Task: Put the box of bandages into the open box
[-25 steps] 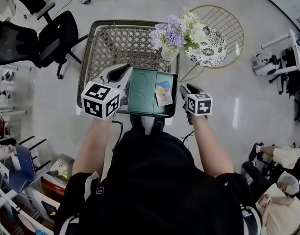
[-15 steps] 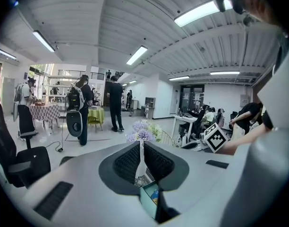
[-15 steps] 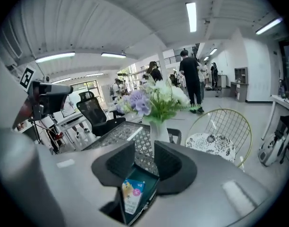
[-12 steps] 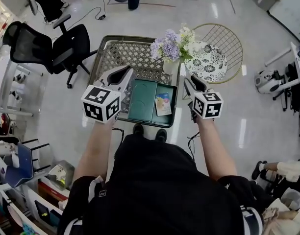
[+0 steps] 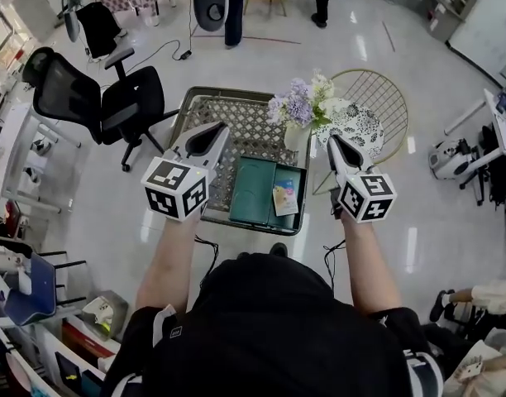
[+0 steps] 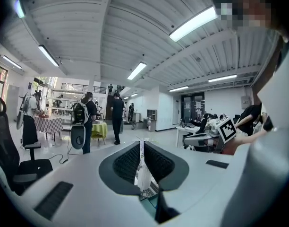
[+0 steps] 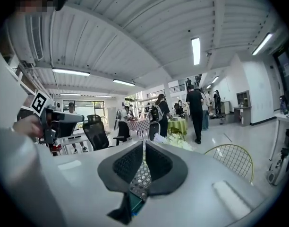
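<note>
Item: open box, dark green, lying flat on the near edge of a wire-mesh table, lid folded out to the left and tray to the right. Contents: box of bandages, small, pale with coloured print, resting inside the right-hand tray; whether it lies fully flat cannot be made out from the head view. Left gripper: held above the table's left side, clear of the open box, jaws drawn together to a thin slit with nothing between them. Right gripper: held above the table's right edge beside the flowers, likewise apart from the open box; its jaws have just been closing and now stand almost together, empty. Also on the table: vase of purple and white flowers at the far right corner. Surroundings: gold wire chair with patterned cushion just beyond the flowers; black office chairs to the left.
</note>
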### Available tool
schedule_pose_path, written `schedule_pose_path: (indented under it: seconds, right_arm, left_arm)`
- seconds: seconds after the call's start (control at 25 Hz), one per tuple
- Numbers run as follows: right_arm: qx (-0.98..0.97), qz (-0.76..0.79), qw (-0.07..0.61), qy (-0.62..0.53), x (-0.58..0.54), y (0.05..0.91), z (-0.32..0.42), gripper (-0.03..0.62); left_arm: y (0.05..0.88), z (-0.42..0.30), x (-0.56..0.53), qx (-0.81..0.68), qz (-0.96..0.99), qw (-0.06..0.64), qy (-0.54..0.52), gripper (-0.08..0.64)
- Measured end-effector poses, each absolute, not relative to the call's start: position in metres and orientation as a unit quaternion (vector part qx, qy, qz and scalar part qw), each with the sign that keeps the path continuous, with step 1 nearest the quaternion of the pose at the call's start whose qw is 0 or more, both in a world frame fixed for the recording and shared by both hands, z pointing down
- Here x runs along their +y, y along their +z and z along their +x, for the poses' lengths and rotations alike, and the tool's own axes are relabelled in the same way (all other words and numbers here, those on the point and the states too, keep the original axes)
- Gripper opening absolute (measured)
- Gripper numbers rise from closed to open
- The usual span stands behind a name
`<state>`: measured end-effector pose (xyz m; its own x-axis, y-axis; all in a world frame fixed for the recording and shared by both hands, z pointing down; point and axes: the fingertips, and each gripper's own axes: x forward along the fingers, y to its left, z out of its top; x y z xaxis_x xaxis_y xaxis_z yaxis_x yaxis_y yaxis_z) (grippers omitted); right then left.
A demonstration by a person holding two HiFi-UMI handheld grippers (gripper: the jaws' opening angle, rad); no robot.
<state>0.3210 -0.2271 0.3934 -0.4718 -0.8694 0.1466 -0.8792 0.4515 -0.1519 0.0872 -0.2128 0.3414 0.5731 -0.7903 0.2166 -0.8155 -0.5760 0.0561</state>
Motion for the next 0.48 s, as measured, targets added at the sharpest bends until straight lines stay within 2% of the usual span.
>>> schedule_pose_path:
  seconds: [0.08, 0.32, 0.48]
  right_arm:
    - [-0.856, 0.508, 0.008, 0.092, -0.220, 0.377, 0.306, 0.011]
    - [-0.871, 0.489, -0.015, 0.044, -0.194, 0.327, 0.259, 0.009]
    - [-0.882, 0.470, -0.005, 0.013, -0.169, 0.306, 0.239, 0.009]
  left_arm:
    - [0.331, 0.077, -0.208, -0.453, 0.885, 0.072, 0.074, 0.031]
    - [0.312, 0.045, -0.192, -0.452, 0.889, 0.037, 0.068, 0.031]
    - [0.310, 0.033, -0.182, -0.451, 0.890, 0.027, 0.061, 0.031]
